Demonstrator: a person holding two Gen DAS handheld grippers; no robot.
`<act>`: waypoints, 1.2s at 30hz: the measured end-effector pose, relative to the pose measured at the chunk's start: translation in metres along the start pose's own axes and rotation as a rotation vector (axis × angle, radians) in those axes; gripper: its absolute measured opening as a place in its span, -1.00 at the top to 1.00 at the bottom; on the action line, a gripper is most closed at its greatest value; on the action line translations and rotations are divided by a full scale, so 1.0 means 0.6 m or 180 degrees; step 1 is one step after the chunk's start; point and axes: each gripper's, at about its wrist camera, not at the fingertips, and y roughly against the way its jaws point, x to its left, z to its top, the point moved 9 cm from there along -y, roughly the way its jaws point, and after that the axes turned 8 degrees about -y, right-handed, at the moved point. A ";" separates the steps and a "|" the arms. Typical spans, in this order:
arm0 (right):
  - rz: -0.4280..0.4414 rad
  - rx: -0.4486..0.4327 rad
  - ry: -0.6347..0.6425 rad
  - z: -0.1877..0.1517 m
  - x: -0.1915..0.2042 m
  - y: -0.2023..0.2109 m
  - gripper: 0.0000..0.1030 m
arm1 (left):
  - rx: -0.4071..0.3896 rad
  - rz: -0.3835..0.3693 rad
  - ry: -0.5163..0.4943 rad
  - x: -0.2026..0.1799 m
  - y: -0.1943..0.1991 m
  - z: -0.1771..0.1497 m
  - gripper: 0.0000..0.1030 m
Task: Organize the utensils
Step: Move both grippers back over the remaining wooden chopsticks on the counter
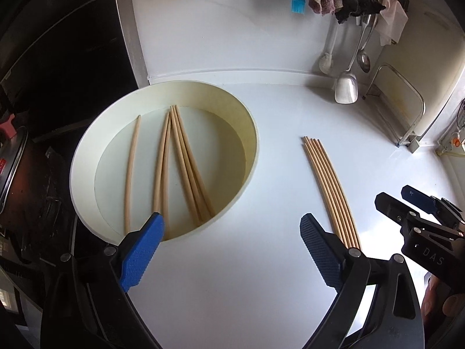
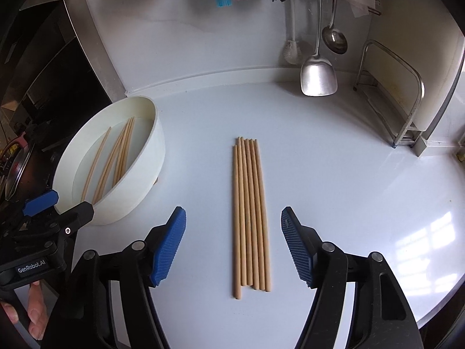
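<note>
Wooden chopsticks are about half sorted, I judge: six lie side by side in a neat row (image 2: pixel 250 218) on the counter (image 2: pixel 348 174), straight ahead between my right claw's (image 2: pixel 233 247) wide-open, empty jaws. Six more (image 1: pixel 174 165) lie loose and splayed in the bowl (image 1: pixel 250 133) ahead-left of my left claw (image 1: pixel 229 250), also wide open and empty. All are pale, slim, tapered, matching.

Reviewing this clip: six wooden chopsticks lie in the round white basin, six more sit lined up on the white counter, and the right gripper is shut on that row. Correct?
Not quite. The right gripper is open, its blue fingers either side of the row of wooden chopsticks without touching, as the right wrist view shows. The rest stands.
</note>
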 end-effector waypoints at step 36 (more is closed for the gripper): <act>-0.0149 -0.0192 0.0261 -0.018 -0.116 -0.147 -0.45 | -0.0253 0.0168 0.0278 -0.112 -0.093 -0.034 -0.86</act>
